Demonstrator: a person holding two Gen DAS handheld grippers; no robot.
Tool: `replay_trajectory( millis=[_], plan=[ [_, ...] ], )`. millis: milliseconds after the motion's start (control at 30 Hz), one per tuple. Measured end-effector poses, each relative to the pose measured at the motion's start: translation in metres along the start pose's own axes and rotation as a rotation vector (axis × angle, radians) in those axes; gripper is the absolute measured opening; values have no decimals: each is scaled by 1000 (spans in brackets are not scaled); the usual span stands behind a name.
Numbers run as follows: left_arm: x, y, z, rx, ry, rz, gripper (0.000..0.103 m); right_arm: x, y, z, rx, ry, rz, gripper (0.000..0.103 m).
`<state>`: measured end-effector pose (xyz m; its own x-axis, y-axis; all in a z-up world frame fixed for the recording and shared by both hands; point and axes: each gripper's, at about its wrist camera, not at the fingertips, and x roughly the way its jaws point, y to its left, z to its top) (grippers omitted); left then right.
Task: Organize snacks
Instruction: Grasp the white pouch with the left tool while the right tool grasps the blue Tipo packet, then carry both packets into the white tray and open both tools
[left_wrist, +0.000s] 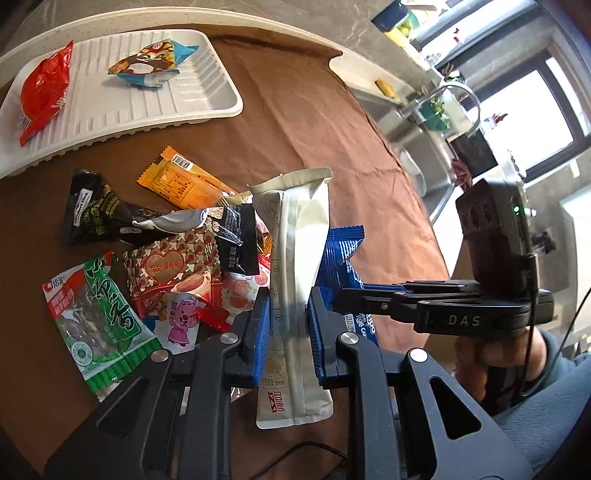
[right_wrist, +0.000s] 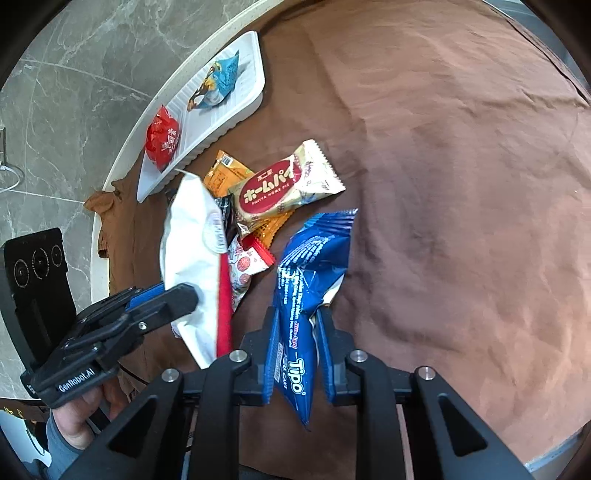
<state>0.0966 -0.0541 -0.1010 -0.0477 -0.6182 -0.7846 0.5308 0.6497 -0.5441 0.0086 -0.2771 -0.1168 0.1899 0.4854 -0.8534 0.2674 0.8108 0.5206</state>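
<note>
Brown cloth (right_wrist: 443, 184) covers the round counter (left_wrist: 110, 18), whose pale rim shows beyond it. On the far side from both grippers sits a white ribbed tray (left_wrist: 207, 92), holding a red packet (left_wrist: 44, 88) and a blue-and-brown packet (left_wrist: 151, 62), the two apart from each other.

Between the tray and the grippers lies a loose heap of snacks: a green packet (left_wrist: 96, 317) off to the left gripper's left, a black packet (left_wrist: 96, 210) beyond it, a red heart-patterned packet (left_wrist: 166, 266) under the black one's edge, an orange packet (left_wrist: 184, 181) farther out, and a cream pie packet (right_wrist: 284, 188) with a red oval label lying partly over the orange one.

The left gripper (left_wrist: 288, 317) is pinching a tall white pouch (left_wrist: 295, 236) — its blue pads press on both sides and the pouch stands up between them, lifted off the cloth. From the right wrist view the same pouch shows white with a red strip along one edge.

Just to its right, the right gripper (right_wrist: 295, 350) is clamped on a blue Tipo packet (right_wrist: 314, 266); the blue pads squeeze its lower part and the wrapper bulges above them, its far end pointing away over the cloth. A hand (right_wrist: 77, 413) in a grey-blue sleeve grips the left gripper's handle.
</note>
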Motion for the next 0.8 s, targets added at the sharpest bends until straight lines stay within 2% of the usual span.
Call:
replay_trajectory(
  millis=[267,500,800],
  plan=[
    [-25,2,-6,-28,-31,-2,18,-18,-3,2,-6,-31,19,22],
    [-63,13,-14,-74,-88,25,18,-34,-6,6,-15,-39,15,22],
    [-121,31,-21,-151,-181,86,18,-62,22,14,-63,-60,41,22]
  ],
)
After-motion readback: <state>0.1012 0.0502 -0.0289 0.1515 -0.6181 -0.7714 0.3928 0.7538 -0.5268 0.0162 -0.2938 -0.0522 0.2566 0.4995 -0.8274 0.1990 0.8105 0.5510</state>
